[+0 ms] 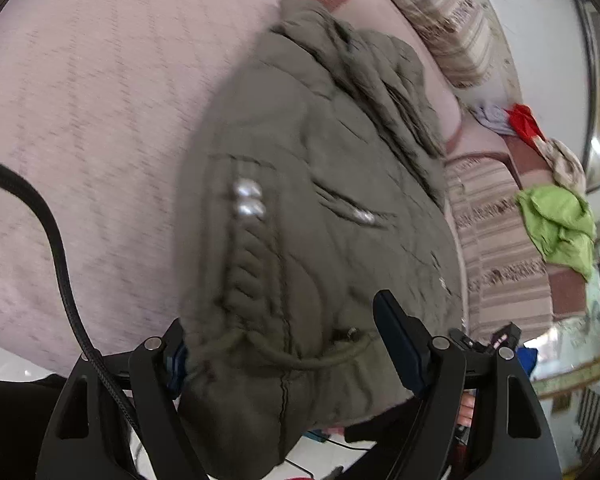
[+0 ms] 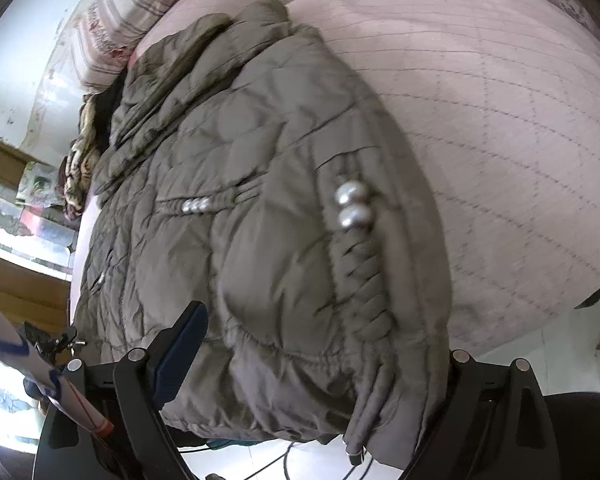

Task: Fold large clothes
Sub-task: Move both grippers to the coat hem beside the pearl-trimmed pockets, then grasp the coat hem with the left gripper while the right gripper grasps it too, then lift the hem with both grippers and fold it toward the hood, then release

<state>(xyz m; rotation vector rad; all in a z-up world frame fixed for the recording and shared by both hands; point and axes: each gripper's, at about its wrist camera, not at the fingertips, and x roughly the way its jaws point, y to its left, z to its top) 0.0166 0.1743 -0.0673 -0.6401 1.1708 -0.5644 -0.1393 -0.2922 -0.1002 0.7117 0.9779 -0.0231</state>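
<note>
Left gripper (image 1: 284,344) and right gripper (image 2: 320,344): jaws spread wide.

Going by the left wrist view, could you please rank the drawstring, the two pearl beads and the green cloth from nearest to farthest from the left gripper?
From the left gripper:
1. Drawstring, at the jacket hem, between the fingers.
2. Pearl beads, higher up, left of centre.
3. Green cloth, far right, on the striped sofa.

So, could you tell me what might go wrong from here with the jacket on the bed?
1. The jacket is thick and puffy, and its hem bulges between both grippers' fingers; a bite may catch only the outer layer and slip.
2. The hem drawcord lies loose by the left gripper and could snag a finger.
3. The hem overhangs the bed edge, so a slip at the right gripper might drop it toward the floor.
</note>
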